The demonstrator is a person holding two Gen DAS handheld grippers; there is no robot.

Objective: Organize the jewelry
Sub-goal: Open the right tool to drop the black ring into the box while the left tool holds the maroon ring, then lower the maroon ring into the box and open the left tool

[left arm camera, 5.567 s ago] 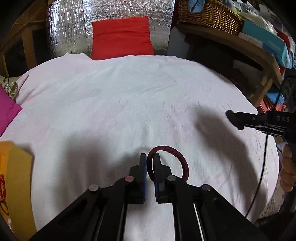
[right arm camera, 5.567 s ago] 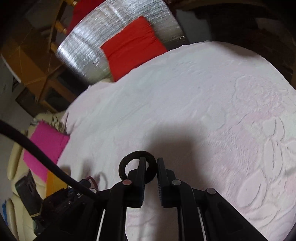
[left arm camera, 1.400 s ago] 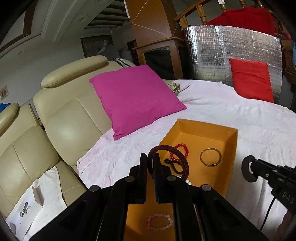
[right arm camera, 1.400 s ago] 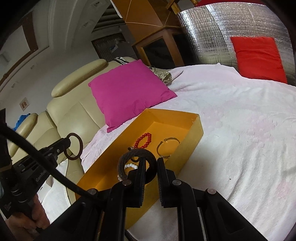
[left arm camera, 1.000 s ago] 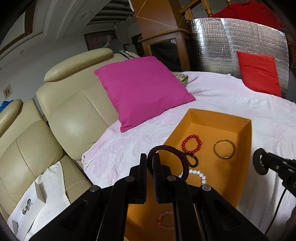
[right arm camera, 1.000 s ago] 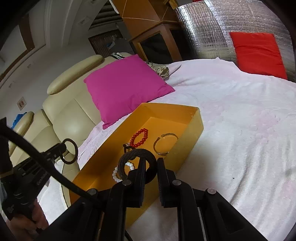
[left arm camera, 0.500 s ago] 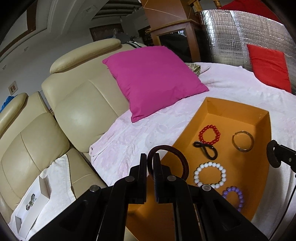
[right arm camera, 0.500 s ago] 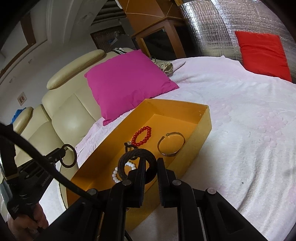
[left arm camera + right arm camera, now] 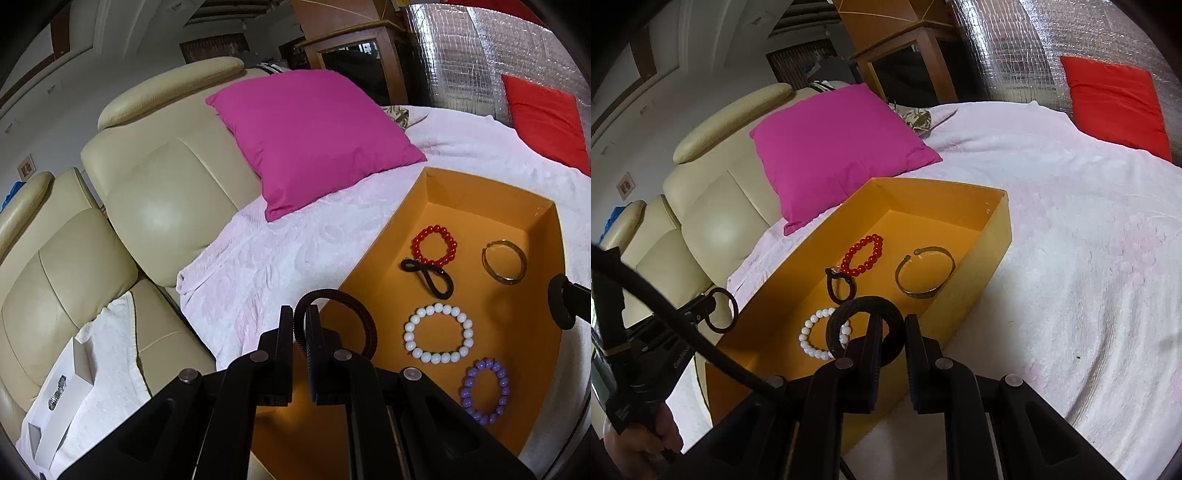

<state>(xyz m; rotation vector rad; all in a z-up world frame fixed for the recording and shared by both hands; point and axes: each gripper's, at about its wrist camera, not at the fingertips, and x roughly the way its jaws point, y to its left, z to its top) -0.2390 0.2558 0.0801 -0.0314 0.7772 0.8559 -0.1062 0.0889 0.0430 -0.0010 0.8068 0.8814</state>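
Now, the left gripper [image 9: 300, 325] has its jaws pressed close on a dark maroon ring bracelet [image 9: 364, 323], which stands upright from the pinch and leans out over the near left edge of the orange box [image 9: 384, 240]. The right gripper [image 9: 889, 334] is pinching too, its left finger [image 9: 873, 339] clamped against a thick black braided ring [image 9: 864, 310], and that ring hangs above the box's near end. In the left view the same black ring [image 9: 559, 301] pokes in from the right edge, just over the box's right wall.

Down inside the box, a white bead bracelet [image 9: 437, 332] lies flat mid-floor, with a purple bead bracelet [image 9: 484, 391] nearer the camera and to its right. Farther back sits a red bead bracelet [image 9: 436, 242], touching a black twisted loop [image 9: 430, 275] that lies just in front of it. A gold open cuff bangle [image 9: 925, 273] rests beside them on the right side, clear of the wall.

The box stands on a pale pink cloth [image 9: 1071, 221] spread over the tabletop. A magenta cushion [image 9: 314, 133] leans against a cream leather sofa [image 9: 147, 192] beyond the box's far left corner, and a red cushion [image 9: 1115, 107] lies well apart at the far edge.
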